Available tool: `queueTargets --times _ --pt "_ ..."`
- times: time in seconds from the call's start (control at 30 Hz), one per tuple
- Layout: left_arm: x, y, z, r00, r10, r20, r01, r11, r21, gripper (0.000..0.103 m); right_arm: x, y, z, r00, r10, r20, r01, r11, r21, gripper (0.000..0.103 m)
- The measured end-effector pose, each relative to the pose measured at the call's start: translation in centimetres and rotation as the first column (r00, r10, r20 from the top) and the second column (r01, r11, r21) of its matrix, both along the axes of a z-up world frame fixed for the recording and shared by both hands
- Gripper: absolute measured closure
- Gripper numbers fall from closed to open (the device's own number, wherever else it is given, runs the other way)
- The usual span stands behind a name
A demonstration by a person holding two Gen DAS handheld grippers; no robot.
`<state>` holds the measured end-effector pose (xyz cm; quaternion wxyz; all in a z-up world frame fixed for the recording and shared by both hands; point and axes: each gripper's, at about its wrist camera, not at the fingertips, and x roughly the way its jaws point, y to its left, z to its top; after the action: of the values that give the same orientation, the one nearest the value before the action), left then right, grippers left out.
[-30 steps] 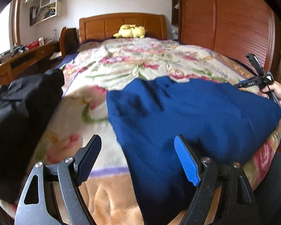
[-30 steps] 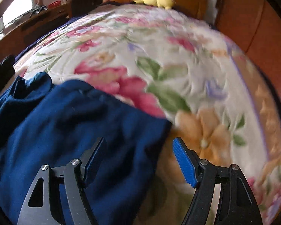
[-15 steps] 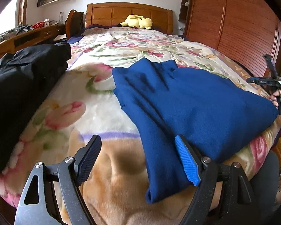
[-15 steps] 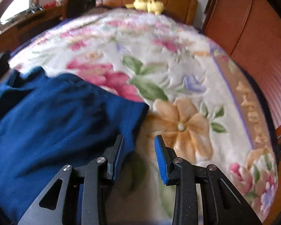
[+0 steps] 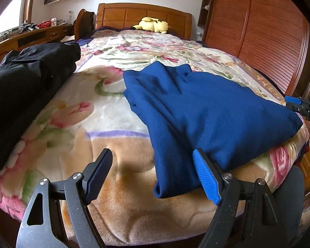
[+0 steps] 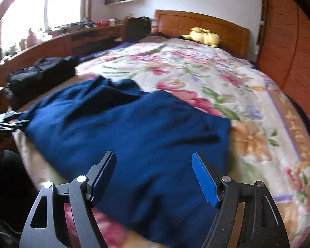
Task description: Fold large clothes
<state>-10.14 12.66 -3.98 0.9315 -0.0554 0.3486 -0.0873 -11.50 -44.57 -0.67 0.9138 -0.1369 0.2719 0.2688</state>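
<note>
The blue garment [image 5: 206, 113] lies on the floral blanket [image 5: 117, 186], long axis toward eleven o'clock, its near end at one o'clock of the wide, empty left gripper [image 5: 153, 177] (right gripper [image 6: 155, 177], just reopened, holds nothing).

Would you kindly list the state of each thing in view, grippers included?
Blue garment: partly folded, lying on the bed, held by neither gripper.
Black clothes: piled at the bed's edge, untouched.
Left gripper: open, empty, over the garment's near end.
Right gripper: open; jaws have just been opening, nothing clamped.
Blanket: spread over the bed.
Plush toy: lying by the headboard.
</note>
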Motion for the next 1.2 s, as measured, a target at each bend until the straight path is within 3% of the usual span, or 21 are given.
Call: queueTargets --times 0.13,0.23,0.37,0.43,0.5,0.67,0.73,0.83,0.87,0.9,1.0,1.03,1.2 --pt "0.0 0.0 -0.1 1.0 0.006 -0.004 -0.006 1.0 -0.002 0.022 0.3 2.5 -0.5 0.998 0.059 -0.002 -0.059 0.997 0.053 0.026" --pt "0.0 0.0 -0.1 1.0 0.009 -0.007 -0.009 1.0 -0.002 0.022 1.3 5.2 -1.4 0.996 0.084 0.012 -0.085 0.995 0.044 0.026" --pt "-0.3 0.1 -0.1 1.0 0.012 -0.008 -0.012 1.0 -0.009 0.022 3.2 7.7 -4.8 0.996 0.084 -0.031 -0.087 0.993 -0.076 0.026" --pt "-0.5 0.2 -0.1 1.0 0.009 -0.005 -0.01 1.0 -0.014 0.022 3.7 7.0 -6.6 0.995 0.084 -0.06 -0.09 0.992 -0.091 0.026" --pt "-0.8 0.4 -0.2 1.0 0.008 -0.006 -0.008 1.0 -0.018 0.022 3.9 5.5 -6.7 0.994 0.08 -0.074 -0.083 0.996 -0.033 0.026" --pt "-1.2 0.4 -0.2 1.0 -0.004 -0.004 0.004 0.999 -0.039 0.022 2.6 2.1 -5.3 0.998 0.0 0.064 0.006 0.996 -0.085 0.026" --pt "-1.2 0.4 -0.3 1.0 -0.019 -0.005 0.019 0.998 -0.065 0.031 2.7 0.8 -5.8 0.999 -0.012 0.051 0.017 0.995 -0.101 0.026" --pt "-0.8 0.0 -0.3 0.998 -0.055 -0.009 0.054 0.994 -0.095 0.055 3.8 -0.2 -7.8 1.0 0.012 -0.023 -0.015 0.993 -0.12 0.026" --pt "-0.7 -0.2 -0.2 0.997 -0.074 -0.009 0.072 0.992 -0.104 0.073 3.9 -0.4 -8.1 1.0 0.012 -0.018 -0.014 0.993 -0.119 0.026" --pt "-0.7 -0.6 0.1 0.996 -0.093 -0.006 0.091 0.989 -0.113 0.083 4.0 -0.6 -8.3 1.0 0.01 -0.013 -0.011 0.993 -0.113 0.026" --pt "-0.9 -2.0 1.7 0.994 -0.099 0.038 0.101 0.994 -0.044 0.092 4.0 -0.8 -8.8 1.0 -0.004 -0.018 0.002 0.996 -0.088 0.026" --pt "-1.0 -2.4 2.6 0.993 -0.098 0.062 0.1 0.994 -0.03 0.093 3.1 1.0 -9.1 1.0 -0.004 -0.015 0.002 0.996 -0.087 0.026" --pt "-0.3 -5.1 8.0 0.977 -0.128 0.171 0.127 0.992 0.018 0.094 1.3 0.6 -8.4 1.0 -0.015 0.001 0.015 0.997 -0.075 0.026"
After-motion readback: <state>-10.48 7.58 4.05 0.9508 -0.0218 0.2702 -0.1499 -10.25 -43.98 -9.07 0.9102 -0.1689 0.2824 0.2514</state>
